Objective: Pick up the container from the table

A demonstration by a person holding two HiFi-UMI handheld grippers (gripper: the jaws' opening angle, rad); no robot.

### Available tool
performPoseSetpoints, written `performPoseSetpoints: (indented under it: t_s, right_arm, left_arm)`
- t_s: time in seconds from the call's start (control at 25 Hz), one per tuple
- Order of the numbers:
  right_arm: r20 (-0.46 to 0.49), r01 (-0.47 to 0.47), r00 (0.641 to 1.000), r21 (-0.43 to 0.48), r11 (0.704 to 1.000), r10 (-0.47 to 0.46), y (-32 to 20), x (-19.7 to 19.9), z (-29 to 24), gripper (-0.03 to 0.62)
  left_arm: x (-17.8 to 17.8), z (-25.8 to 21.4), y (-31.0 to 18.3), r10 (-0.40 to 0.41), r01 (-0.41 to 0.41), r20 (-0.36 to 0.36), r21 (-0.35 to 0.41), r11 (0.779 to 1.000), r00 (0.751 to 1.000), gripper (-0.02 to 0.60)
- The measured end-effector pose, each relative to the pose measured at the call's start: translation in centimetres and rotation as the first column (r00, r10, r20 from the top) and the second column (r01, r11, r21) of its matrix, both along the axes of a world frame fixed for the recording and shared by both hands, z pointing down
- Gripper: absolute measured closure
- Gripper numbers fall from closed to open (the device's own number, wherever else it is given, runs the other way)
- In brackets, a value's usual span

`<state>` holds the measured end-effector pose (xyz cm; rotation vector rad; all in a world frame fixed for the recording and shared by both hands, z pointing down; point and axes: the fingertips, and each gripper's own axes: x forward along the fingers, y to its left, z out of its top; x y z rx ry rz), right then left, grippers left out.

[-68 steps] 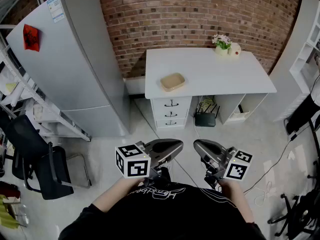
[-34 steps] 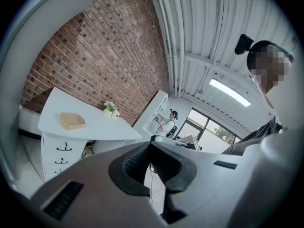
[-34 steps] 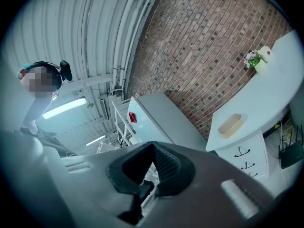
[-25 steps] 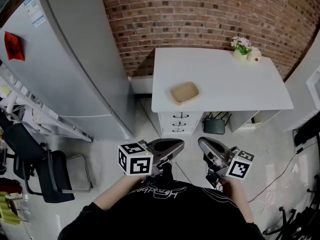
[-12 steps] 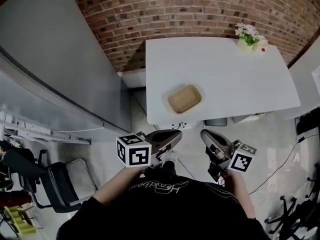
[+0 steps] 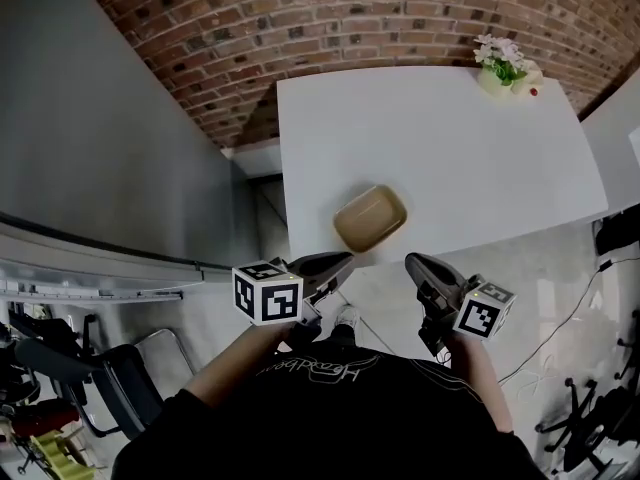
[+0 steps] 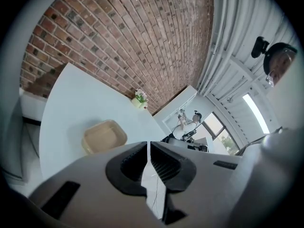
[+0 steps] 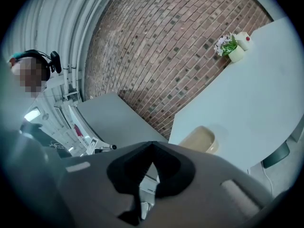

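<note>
A shallow tan container (image 6: 369, 218) with rounded corners sits near the front left edge of the white table (image 6: 450, 138). The left gripper view has it as the tan container (image 7: 104, 136) beyond the jaws, and the right gripper view catches part of the container (image 8: 199, 139) past its jaws. My left gripper (image 6: 345, 260) is held low in front of the table, just short of the container, jaws shut and empty. My right gripper (image 6: 412, 261) is beside it, also shut with nothing in it.
A small flower pot (image 6: 503, 68) with a cream figure next to it stands at the table's far right corner. A grey refrigerator (image 6: 90, 138) stands left of the table against the brick wall (image 6: 300, 18). A black chair (image 6: 110, 388) is at lower left.
The view has closed in on the table: the container now lies right ahead of both grippers. The grippers keep their pose and stay shut.
</note>
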<state>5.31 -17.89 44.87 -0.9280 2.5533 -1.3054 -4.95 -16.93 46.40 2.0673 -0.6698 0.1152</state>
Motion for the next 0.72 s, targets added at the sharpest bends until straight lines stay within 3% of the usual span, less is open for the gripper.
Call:
performPoseSetpoints:
  t_s: [0.32, 0.72]
  right_arm:
    - [-0.095, -0.079, 0.993, -0.066, 0.995, 0.073, -3.9, 1.4, 3.5, 0.589]
    - [-0.142, -0.139, 0.982, -0.113, 0.984, 0.122, -6.9, 2.9, 7.0, 0.588]
  left_arm:
    - [-1.7, 3.5, -3.9, -0.006, 0.009, 0.042, -0.070, 0.998, 0.999, 0.577]
    - [-3.8, 7.4, -7.4, -0.048, 0.058, 0.069, -0.152, 0.987, 0.996, 0.563]
